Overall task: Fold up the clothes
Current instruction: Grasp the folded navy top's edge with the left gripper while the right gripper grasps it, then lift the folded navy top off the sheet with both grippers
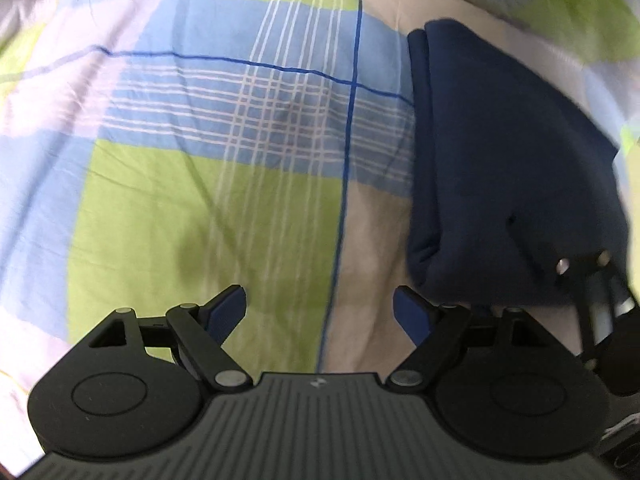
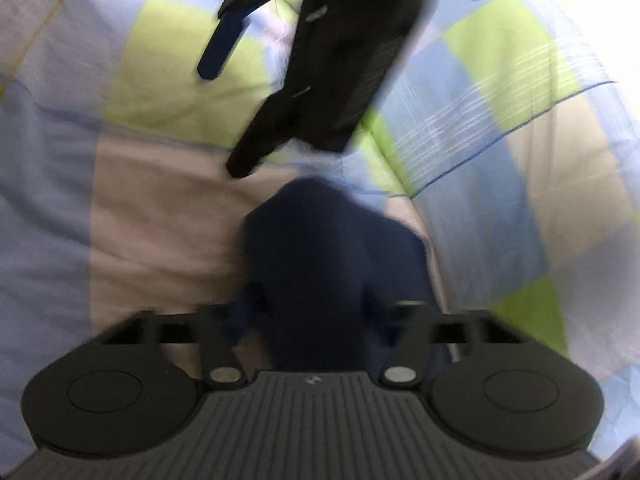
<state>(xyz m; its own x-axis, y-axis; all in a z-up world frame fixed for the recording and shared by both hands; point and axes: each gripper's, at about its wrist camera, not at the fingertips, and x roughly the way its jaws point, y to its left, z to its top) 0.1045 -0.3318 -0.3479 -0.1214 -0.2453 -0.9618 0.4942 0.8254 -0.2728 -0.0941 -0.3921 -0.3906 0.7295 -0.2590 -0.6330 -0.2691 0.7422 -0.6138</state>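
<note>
A dark navy garment (image 1: 500, 160) lies folded on the checked bedsheet at the right of the left wrist view. My left gripper (image 1: 320, 308) is open and empty, hovering over the sheet just left of the garment's near corner. My right gripper (image 1: 576, 268) shows at the right edge there, on the garment's near end. In the blurred right wrist view the garment (image 2: 320, 256) fills the space between my right gripper's (image 2: 316, 316) spread fingers; whether they pinch it is unclear. The left gripper (image 2: 320, 52) appears at the top of that view.
A bedsheet (image 1: 200, 208) in green, blue, lilac and beige checks covers the whole surface, with soft wrinkles. It continues in the right wrist view (image 2: 500, 160).
</note>
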